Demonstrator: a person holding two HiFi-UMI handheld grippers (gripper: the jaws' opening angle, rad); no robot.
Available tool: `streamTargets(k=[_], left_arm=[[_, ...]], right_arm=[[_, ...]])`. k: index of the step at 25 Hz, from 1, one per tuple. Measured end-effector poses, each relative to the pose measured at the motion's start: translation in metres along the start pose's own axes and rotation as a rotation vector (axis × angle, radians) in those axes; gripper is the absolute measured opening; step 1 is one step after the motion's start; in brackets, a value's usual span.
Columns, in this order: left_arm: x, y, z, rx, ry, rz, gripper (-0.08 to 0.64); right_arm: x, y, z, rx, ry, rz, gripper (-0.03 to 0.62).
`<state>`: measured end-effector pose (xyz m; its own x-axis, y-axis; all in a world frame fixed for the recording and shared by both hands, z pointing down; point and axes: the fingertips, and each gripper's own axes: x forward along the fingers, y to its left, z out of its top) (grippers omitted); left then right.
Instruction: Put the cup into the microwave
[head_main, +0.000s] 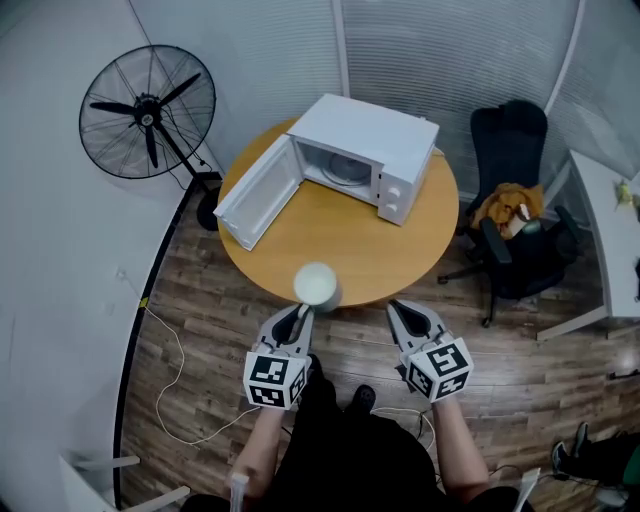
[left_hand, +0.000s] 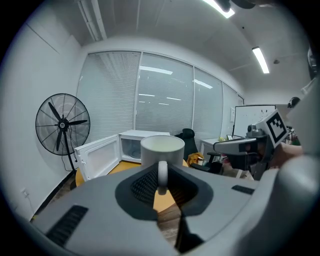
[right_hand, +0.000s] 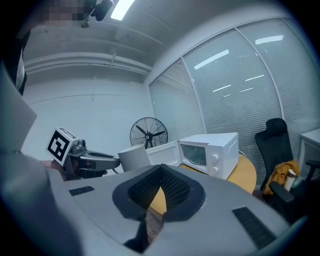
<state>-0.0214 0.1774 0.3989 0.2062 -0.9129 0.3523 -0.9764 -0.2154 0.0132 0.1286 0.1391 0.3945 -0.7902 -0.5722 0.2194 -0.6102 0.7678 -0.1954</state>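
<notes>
A white cup (head_main: 317, 284) hangs over the near edge of the round wooden table (head_main: 350, 255). My left gripper (head_main: 299, 313) is shut on its handle (left_hand: 162, 174), which stands upright between the jaws in the left gripper view, with the cup's body (left_hand: 162, 149) just beyond them. The white microwave (head_main: 368, 155) sits at the table's far side, its door (head_main: 257, 192) swung wide open to the left and its chamber empty. My right gripper (head_main: 402, 311) hovers beside the cup to the right, shut with nothing in it (right_hand: 160, 174). The right gripper view shows the cup (right_hand: 134, 157) to its left.
A black standing fan (head_main: 150, 110) stands left of the table. An office chair (head_main: 510, 215) with an orange cloth on it is at the right, and a white desk (head_main: 605, 235) is further right. Cables (head_main: 180, 380) trail over the wooden floor.
</notes>
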Motion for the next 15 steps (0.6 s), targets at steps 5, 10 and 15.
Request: streamTargets(k=[5,10,15], left_arm=[[0.007,0.002,-0.005,-0.005,0.015,-0.011,0.043],[0.022,0.011,-0.004,0.001,0.019,-0.027,0.043],[0.041,0.024,0.002,0.008,0.018,-0.054,0.043]], right_arm=[[0.004,-0.002,-0.006,0.008,0.016,0.002,0.009],[0.013,-0.008,-0.007,0.006,0.032,-0.021,0.009],[0.028,-0.018,-0.004,0.018,0.045,-0.047,0.009]])
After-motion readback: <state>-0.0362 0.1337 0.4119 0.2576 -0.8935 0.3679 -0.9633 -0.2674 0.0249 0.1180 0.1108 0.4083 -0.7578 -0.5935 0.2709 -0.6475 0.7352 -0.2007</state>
